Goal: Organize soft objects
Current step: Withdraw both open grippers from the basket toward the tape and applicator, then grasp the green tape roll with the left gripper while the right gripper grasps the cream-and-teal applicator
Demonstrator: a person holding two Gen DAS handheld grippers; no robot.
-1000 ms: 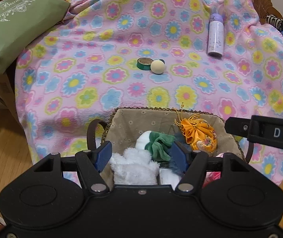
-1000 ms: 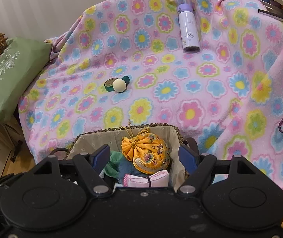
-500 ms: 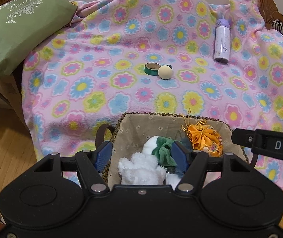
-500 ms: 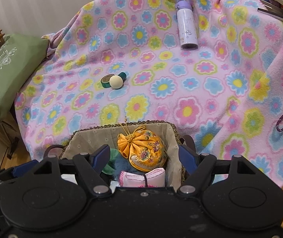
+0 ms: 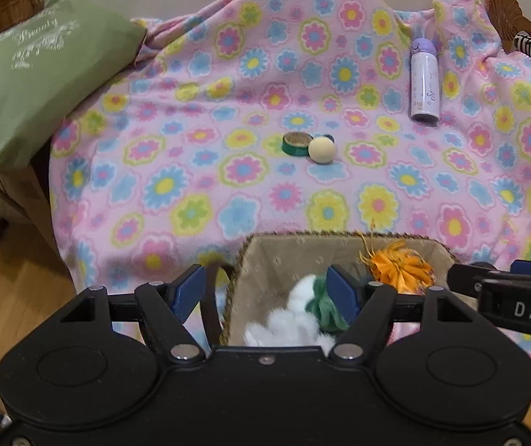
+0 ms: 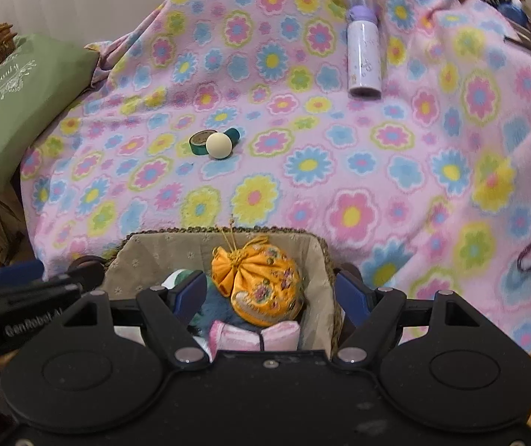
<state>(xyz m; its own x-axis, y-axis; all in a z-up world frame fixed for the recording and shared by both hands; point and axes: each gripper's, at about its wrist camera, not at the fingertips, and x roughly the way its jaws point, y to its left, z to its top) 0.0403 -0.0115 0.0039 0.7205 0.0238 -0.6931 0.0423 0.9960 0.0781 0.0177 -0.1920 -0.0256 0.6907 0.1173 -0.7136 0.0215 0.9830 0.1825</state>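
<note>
Low in the frame, the basket point(image 6: 313, 260) holds the white plush point(image 5: 287, 323), green cloth point(image 5: 323, 303) and orange pouch point(image 6: 261, 286). The left claw point(image 5: 265, 291), just widened, grips nothing; the right claw point(image 6: 271, 293) gapes empty – either could snag the basket rim and tip it.
</note>
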